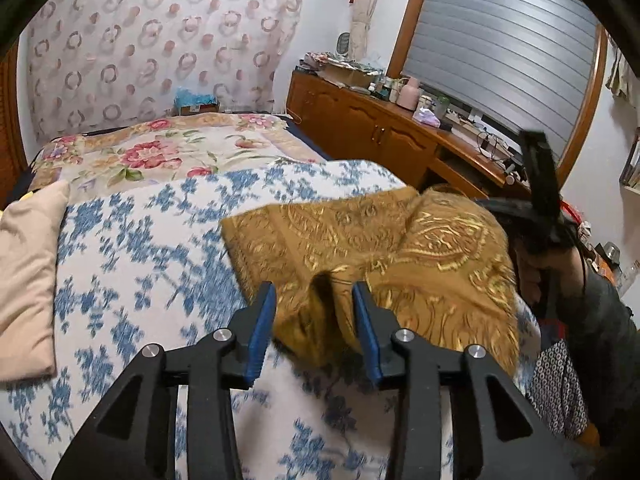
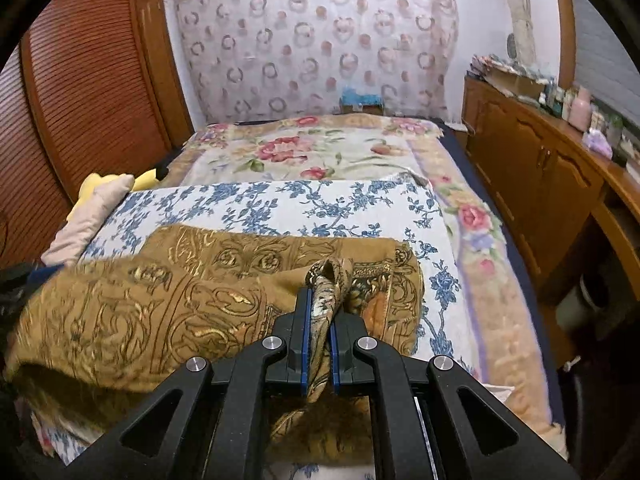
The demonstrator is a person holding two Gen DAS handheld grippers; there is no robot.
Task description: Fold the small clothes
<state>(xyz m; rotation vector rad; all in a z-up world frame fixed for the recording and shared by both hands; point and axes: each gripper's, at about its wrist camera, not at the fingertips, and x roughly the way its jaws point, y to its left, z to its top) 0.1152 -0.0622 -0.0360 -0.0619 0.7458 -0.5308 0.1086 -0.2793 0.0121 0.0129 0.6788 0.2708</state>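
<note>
We hold the brown cloth by one edge

Close to us, our right claw (image 2: 319, 334) is clenched on a bunched corner of the soft brown cloth with shiny gold swirls (image 2: 192, 292). Our left claw (image 1: 315, 320) is released, its blue pads on either side of a raised fold but not squeezing it. The cloth lies partly folded on the white bed cover with blue flowers (image 1: 132, 240). We think it is light, floppy and maybe slippery, so corners and edges are best to grab. Farther off lies a flowery pink blanket (image 2: 296, 152).
</note>
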